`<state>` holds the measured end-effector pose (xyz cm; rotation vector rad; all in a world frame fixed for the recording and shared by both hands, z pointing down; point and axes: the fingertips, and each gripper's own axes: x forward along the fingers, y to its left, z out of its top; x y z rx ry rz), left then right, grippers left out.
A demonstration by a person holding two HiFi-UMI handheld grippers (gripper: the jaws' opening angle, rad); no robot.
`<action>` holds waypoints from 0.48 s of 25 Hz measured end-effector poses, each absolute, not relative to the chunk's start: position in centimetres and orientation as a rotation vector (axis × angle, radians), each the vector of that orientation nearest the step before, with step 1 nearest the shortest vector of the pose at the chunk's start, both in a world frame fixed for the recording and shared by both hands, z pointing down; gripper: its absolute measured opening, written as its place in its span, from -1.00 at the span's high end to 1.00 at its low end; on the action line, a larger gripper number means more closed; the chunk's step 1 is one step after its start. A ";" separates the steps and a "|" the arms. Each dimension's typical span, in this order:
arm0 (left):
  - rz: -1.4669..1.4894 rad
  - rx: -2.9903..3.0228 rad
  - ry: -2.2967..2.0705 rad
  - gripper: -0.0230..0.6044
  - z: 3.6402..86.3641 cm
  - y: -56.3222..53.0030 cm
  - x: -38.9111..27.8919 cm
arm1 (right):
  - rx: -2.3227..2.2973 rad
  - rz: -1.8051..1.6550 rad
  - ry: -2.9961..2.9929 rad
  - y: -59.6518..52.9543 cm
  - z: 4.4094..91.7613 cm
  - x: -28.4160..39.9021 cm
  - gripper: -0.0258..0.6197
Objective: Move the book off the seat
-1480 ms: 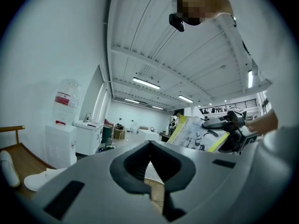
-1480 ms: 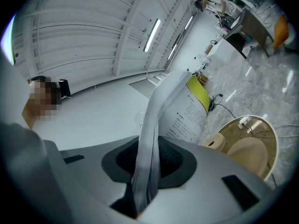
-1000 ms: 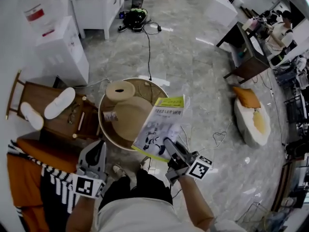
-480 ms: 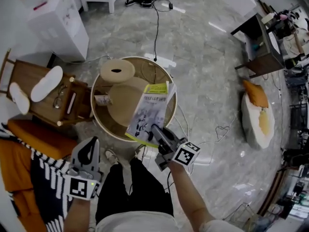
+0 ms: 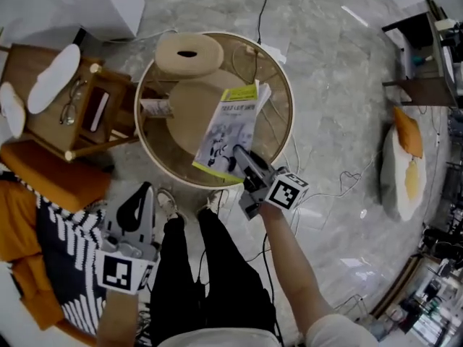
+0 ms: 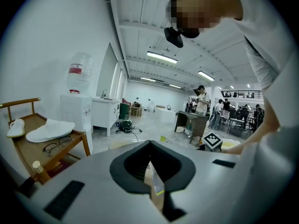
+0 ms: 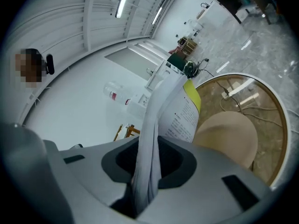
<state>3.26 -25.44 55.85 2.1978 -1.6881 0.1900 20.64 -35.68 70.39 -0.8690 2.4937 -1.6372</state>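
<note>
Gripping the book by its lower edge, the right tongs hold it tilted in the air above the round table. It hangs partly over the beige seat inside the table's wooden rim and appears to touch neither. The right gripper view shows the jaws closed on the book's pages, which rise between them in a thin fan. The left tongs hang well apart beside the person's leg, closed on nothing. The book looks already lifted clear of the seat, so the step in hand is judged to be the carry and the set-down. Doing it well likely means holding the clamp firm, since a soft cover pinched at one edge can sag or slip, and loose pages can splay at the free end. The book should probably travel sideways until no part of it overhangs the seat or the second round stool beyond it. It should then come down low and flat before the jaws part, so that it is laid rather than dropped. A bare stretch of table near the rim, or the floor beside it, would seem the obvious landing spots. The free left tongs could steady the far edge if the book begins to droop on the way.
</note>
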 end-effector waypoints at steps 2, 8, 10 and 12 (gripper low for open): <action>0.198 2.177 -1.666 0.87 57.6 -25.2 3.7 | -0.863 -1.652 2.524 -35.8 72.4 20.8 0.64; 0.201 2.123 -1.653 0.87 60.7 -25.1 4.3 | -0.838 -1.741 2.481 -36.9 76.7 20.1 0.64; 0.196 2.125 -1.668 0.87 60.8 -25.2 4.2 | -0.808 -1.746 2.494 -36.9 77.2 19.7 0.64; 0.203 2.139 -1.681 0.87 60.7 -25.3 4.1 | -0.792 -1.749 2.518 -36.9 77.6 19.3 0.64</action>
